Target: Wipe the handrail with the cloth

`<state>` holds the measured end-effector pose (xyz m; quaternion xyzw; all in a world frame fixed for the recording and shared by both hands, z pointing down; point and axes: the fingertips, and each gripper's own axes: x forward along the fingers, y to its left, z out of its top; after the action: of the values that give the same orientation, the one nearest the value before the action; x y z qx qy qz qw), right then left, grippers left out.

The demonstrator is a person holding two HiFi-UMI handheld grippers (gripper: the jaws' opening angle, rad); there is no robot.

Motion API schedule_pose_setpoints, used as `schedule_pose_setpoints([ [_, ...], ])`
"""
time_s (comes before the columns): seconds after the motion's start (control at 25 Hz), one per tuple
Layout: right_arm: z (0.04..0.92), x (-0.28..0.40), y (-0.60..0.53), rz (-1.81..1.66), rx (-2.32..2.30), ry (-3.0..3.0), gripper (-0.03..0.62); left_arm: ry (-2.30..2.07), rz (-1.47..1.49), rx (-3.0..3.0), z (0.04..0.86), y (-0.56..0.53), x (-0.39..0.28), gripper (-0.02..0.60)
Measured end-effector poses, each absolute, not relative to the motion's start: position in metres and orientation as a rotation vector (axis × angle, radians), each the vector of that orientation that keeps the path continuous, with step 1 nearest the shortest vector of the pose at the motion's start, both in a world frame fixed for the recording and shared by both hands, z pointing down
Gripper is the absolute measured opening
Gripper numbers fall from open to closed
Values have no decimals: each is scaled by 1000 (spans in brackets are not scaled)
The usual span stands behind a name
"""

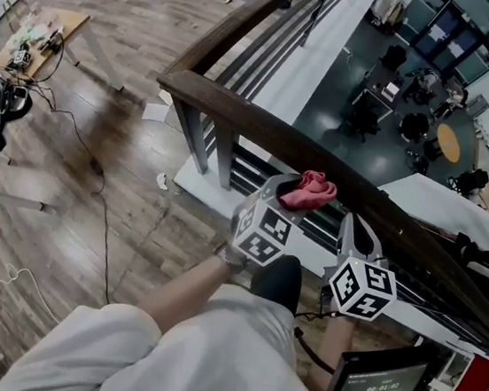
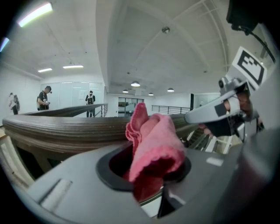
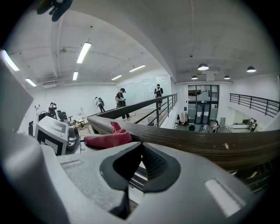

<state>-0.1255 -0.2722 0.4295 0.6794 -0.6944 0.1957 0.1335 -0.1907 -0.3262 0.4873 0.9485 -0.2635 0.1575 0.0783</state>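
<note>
Left tool (image 1: 292, 190) clamps the cloth (image 1: 310, 189) at the handrail (image 1: 237, 114); right tool (image 1: 357, 235) held alongside, jaws together.

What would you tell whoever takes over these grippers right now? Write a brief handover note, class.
Left gripper: shut on the pink cloth, close to the wooden handrail; contact unclear.
Right gripper: shut, empty, beside it.
Done: cloth gripped.
Left: press the cloth onto the handrail and wipe along it; no wiped stretch shows.
</note>
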Motion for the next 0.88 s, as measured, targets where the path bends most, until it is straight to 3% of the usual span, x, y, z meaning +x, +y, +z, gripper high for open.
schedule_pose_setpoints([
  [0.88, 410, -165, -332, 507, 1925, -2118, 3, -874, 562, 2889, 487, -358, -248, 140],
])
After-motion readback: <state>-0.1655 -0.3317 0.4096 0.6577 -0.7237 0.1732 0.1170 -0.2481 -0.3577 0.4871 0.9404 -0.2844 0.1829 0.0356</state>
